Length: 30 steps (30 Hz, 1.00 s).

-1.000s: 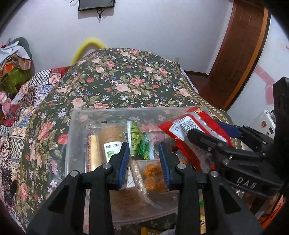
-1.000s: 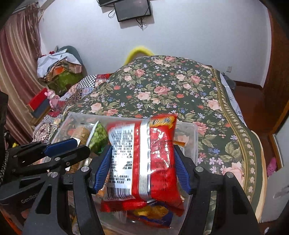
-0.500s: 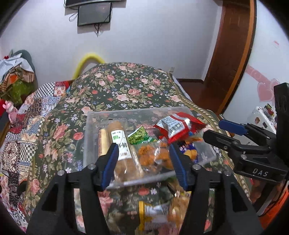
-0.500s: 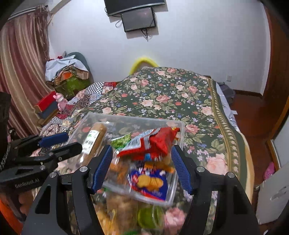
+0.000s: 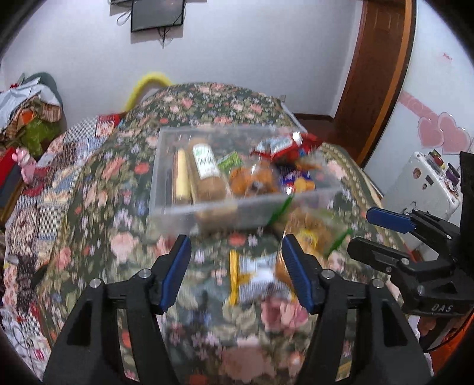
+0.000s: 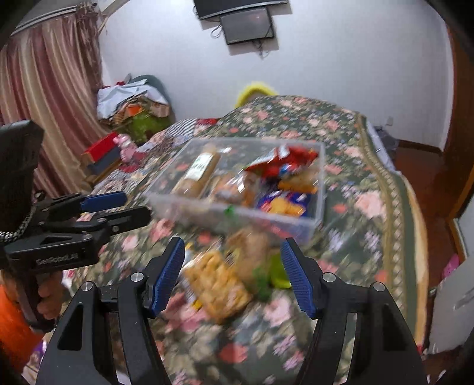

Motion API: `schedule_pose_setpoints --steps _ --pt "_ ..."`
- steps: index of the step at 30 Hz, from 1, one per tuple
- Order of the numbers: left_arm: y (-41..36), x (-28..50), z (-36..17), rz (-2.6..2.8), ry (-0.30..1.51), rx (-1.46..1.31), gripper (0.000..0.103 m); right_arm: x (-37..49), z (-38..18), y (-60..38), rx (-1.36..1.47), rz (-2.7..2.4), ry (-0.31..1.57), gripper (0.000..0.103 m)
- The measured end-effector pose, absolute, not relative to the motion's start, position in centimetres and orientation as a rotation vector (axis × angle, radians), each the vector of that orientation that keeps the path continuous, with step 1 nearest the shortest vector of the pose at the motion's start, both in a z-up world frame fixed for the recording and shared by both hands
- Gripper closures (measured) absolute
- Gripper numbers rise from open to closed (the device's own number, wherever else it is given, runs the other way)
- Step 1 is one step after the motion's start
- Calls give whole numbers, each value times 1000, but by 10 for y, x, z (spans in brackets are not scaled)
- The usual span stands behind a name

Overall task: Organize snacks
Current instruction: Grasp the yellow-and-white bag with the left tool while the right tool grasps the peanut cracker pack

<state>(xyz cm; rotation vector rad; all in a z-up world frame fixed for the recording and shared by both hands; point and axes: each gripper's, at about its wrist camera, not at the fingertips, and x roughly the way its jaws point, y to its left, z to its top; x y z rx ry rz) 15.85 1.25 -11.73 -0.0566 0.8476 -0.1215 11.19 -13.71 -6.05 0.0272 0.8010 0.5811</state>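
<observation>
Clear plastic bin (image 5: 183,207) of packaged snacks sits on the floral bedspread (image 5: 97,207), beyond both grippers. Left gripper (image 5: 234,275), jaws just opened, holds nothing; right gripper (image 6: 232,274) gapes empty over loose biscuit packets (image 6: 216,284) nearside.

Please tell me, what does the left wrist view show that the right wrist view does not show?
Only the left wrist view shows pink heart stickers and a white case. Only the right wrist view shows the striped curtain and a green snack near the right gripper. Both show the clear box of snacks on the floral bedspread, with the wall screen above.
</observation>
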Motion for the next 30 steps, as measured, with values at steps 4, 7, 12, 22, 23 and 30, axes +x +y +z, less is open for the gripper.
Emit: schedule_pose_setpoints --steps 4,7,12,22,23,30 --pt "19 144 -134 -113 886 -79 40 99 -72 -124 4 612 821 39" --pt "24 137 -143 -104 907 -87 40 100 -83 -112 -4 631 852 39" --pt "30 131 -155 -99 933 -84 40 115 -104 -99 -12 630 918 41" --pt "32 134 -176 -108 977 -101 40 117 -120 -89 -46 624 947 39" --pt "32 134 -176 -109 979 -103 40 116 -120 -88 -55 621 945 39" --pt "31 130 -177 -121 982 -113 40 111 -120 -93 -81 624 947 44"
